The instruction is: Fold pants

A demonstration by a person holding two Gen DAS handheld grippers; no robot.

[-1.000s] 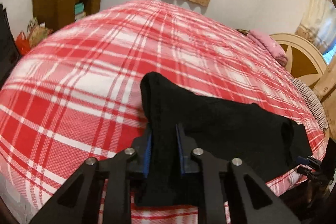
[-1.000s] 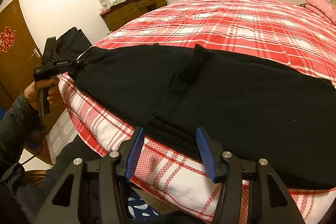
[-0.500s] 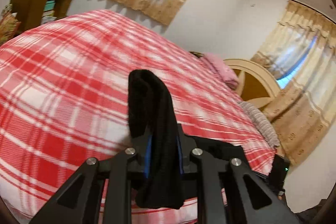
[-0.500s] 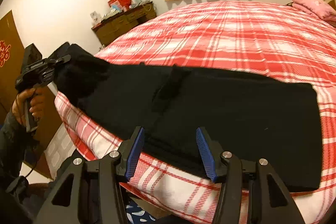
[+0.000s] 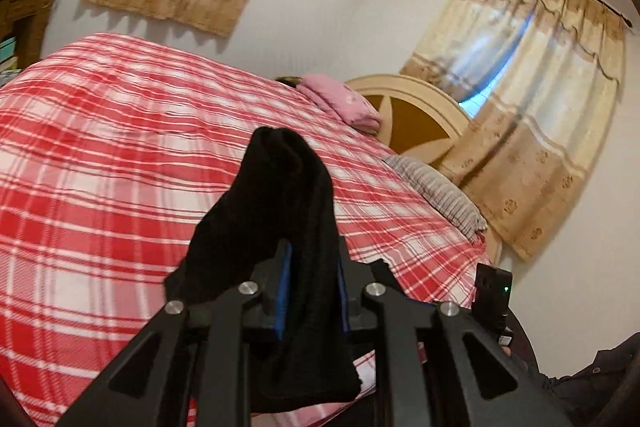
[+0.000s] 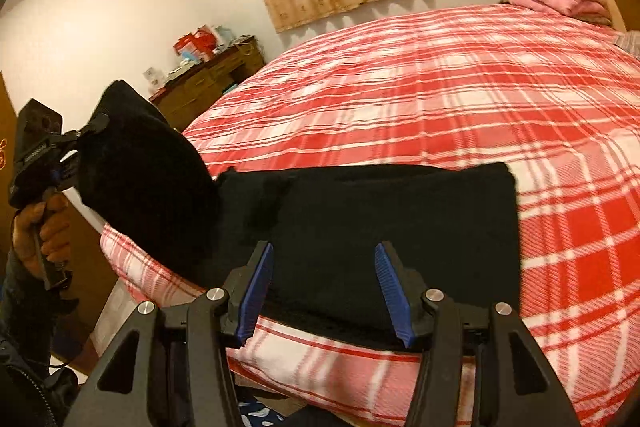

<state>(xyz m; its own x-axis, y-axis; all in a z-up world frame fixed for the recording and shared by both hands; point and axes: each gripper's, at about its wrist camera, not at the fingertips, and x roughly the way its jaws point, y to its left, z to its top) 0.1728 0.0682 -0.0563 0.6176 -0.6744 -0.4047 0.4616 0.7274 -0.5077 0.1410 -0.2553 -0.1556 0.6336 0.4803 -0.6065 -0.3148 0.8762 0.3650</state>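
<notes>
Black pants (image 6: 380, 219) lie folded lengthwise along the near edge of a bed with a red and white plaid cover (image 6: 440, 99). My left gripper (image 5: 312, 291) is shut on their left end, a thick black bunch (image 5: 280, 195) that sticks up past the blue pads. In the right wrist view that gripper (image 6: 68, 155) is held by a hand (image 6: 44, 227) at the far left, and the raised end (image 6: 144, 179) hangs above the bed's corner. My right gripper (image 6: 324, 255) stands open over the near hem of the flat part, its pads apart from the cloth.
A folded pink blanket (image 5: 340, 99) and a striped grey pillow (image 5: 436, 187) lie by the cream headboard (image 5: 420, 107). A wooden dresser (image 6: 212, 83) with boxes stands against the far wall. Curtained windows (image 5: 520, 107) are behind the bed. The plaid cover beyond the pants is bare.
My left gripper has lifted the pants' end off the bed and swung it up and toward the right. The flat part on the bed looks shorter. The right gripper has shifted a little and stays open.
</notes>
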